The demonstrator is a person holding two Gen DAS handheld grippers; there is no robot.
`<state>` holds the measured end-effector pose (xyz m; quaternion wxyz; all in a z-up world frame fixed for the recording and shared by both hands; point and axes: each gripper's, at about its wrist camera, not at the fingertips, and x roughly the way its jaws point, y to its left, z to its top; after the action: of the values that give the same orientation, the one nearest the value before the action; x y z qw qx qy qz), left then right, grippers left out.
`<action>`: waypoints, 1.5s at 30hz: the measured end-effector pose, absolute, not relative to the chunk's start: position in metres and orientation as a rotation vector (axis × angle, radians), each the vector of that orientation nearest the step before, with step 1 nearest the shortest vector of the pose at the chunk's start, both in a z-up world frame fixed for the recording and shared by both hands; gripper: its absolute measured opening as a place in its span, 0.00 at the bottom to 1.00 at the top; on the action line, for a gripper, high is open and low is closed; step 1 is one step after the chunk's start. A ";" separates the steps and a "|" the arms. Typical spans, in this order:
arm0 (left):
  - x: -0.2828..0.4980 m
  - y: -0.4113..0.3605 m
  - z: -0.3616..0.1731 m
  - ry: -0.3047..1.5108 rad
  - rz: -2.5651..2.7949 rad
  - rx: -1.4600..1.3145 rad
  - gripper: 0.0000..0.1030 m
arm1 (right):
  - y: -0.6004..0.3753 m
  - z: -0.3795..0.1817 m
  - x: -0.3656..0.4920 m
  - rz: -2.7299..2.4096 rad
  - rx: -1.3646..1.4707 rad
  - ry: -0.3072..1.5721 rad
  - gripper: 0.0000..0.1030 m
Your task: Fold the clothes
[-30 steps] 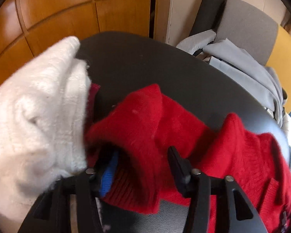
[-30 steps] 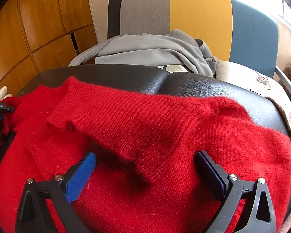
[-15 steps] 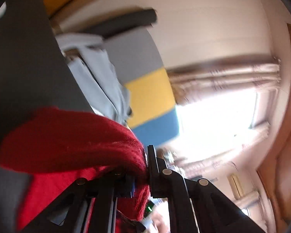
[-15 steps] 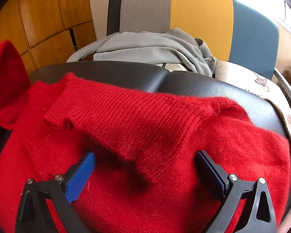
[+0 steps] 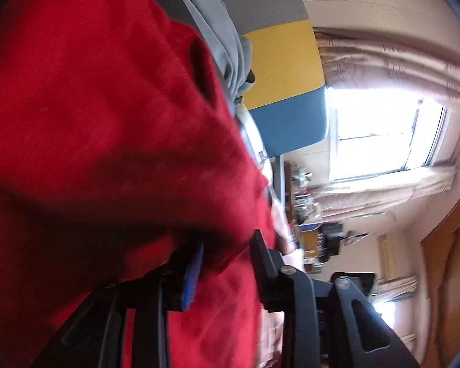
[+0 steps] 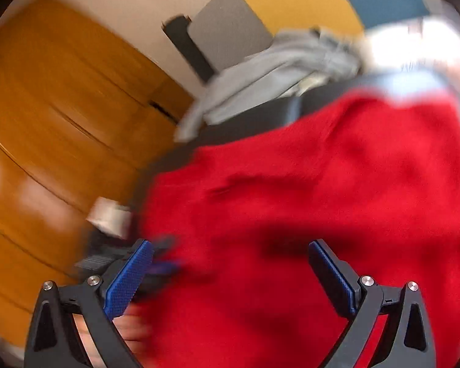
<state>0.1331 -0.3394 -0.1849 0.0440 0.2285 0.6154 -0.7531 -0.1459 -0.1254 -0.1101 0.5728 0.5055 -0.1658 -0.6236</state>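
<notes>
Left gripper (image 5: 227, 257) clamps a fold of the red sweater (image 5: 101, 128) draped over it — right gripper (image 6: 230, 273) spread wide, holding nothing, above the sweater's body on the black seat (image 6: 260, 113).

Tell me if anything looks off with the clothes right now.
A grey garment lies crumpled over the chair behind, unfolded. The red sweater is bunched rather than flat, a fold of it between the left gripper fingers. Both views are blurred.

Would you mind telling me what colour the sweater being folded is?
The sweater is solid red, seen most sharply in the left wrist view.
</notes>
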 end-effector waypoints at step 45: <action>0.151 -0.391 -0.178 1.780 -2.323 0.506 0.42 | -0.215 0.050 -0.155 -1.896 0.814 -0.022 0.14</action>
<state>0.1509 -0.3911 -0.1777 0.0857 0.1699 0.5972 -0.7792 -0.1546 -0.2147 0.0503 0.5133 0.3385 -0.0093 -0.7886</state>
